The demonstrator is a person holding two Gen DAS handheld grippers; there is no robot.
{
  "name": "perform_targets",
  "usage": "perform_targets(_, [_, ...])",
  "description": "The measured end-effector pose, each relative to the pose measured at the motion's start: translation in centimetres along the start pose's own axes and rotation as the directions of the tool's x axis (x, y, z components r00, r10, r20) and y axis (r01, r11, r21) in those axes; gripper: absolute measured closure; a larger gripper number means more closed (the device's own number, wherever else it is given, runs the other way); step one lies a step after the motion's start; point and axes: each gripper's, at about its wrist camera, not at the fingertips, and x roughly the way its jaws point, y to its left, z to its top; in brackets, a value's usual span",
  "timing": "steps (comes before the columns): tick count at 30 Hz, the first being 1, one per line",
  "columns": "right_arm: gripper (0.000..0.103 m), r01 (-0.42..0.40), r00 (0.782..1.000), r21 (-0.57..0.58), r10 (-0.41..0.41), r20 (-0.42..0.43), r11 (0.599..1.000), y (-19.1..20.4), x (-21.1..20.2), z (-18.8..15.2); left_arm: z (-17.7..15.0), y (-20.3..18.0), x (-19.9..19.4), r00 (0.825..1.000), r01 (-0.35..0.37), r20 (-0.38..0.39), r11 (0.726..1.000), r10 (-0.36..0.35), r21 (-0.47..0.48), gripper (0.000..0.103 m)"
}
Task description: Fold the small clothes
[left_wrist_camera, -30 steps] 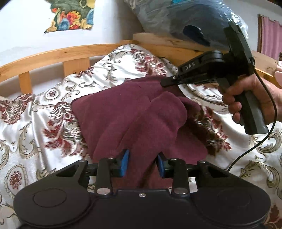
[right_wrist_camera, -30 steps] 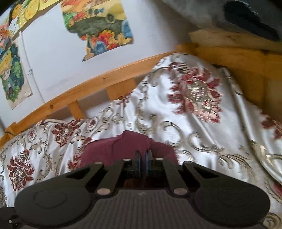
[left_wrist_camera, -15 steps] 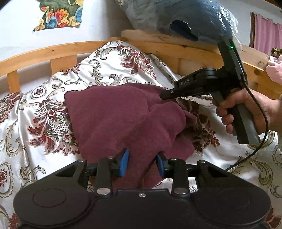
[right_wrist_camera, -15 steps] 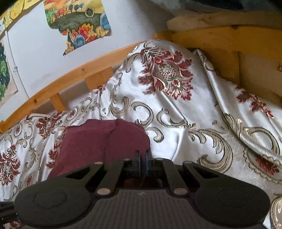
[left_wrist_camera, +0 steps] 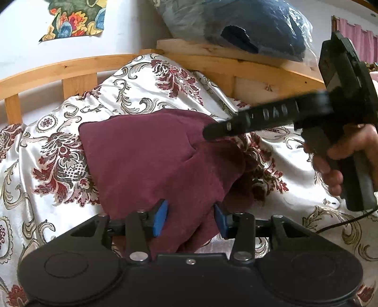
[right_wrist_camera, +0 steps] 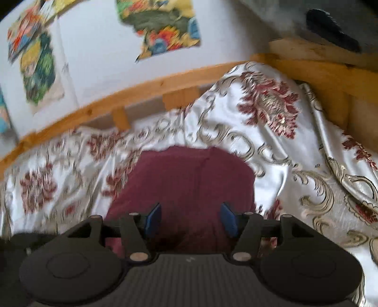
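Lying on the bed (left_wrist_camera: 59,146), the red cloth (left_wrist_camera: 146,151) is folded once. Both sets of fingers are being spread: left gripper (left_wrist_camera: 191,218) around its six o'clock edge, right gripper (right_wrist_camera: 191,219) above it. More folds seem needed.

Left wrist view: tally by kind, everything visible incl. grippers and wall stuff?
Maroon garment: 1
Grippers: 2, left gripper opening with garment between its jaws, right gripper opening above garment
Hand: 1
Floral bedspread: 1
Wooden bed frame: 1
Wall poster: 1
Bagged blue bundle: 1
Pink curtain: 1
Total: 9
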Motion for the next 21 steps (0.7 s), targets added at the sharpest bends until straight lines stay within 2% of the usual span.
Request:
perform_targets(4, [0.042, 0.077, 0.994, -0.097, -0.084, -0.068, 0.992, 0.7, 0.4, -2.2, 0.1, 0.0, -0.4, 1.0, 0.011, -0.008, 1.0, -0.011, 0.004, 0.053])
perform_targets(7, [0.042, 0.127, 0.987, -0.114, -0.137, -0.087, 0.985, 0.1, 0.6, -4.3, 0.4, 0.6, -1.1, 0.999, 0.052, -0.012, 0.998, -0.052, -0.043, 0.049])
perform_targets(11, [0.043, 0.16, 0.984, -0.118, -0.168, -0.062, 0.98, 0.0, 0.2, -5.8, 0.8, 1.8, -2.4, 0.998, 0.068, 0.012, 0.989, -0.067, -0.134, 0.033])
perform_targets(13, [0.043, 0.181, 0.979, -0.162, -0.194, -0.066, 0.97, 0.3, 0.2, -6.5, 1.0, 2.6, -2.9, 0.998, 0.055, 0.036, 0.981, -0.049, -0.188, 0.022])
perform_targets(15, [0.043, 0.183, 0.98, -0.155, -0.194, -0.054, 0.971, 0.3, -0.1, -7.0, 0.9, 3.2, -3.1, 0.998, 0.021, 0.061, 0.972, -0.007, -0.235, 0.013])
perform_targets(21, [0.041, 0.183, 0.981, -0.138, -0.19, -0.038, 0.973, 0.3, -1.0, -6.8, 0.4, 4.8, -1.9, 0.998, -0.055, 0.001, 0.94, 0.059, -0.336, 0.006])
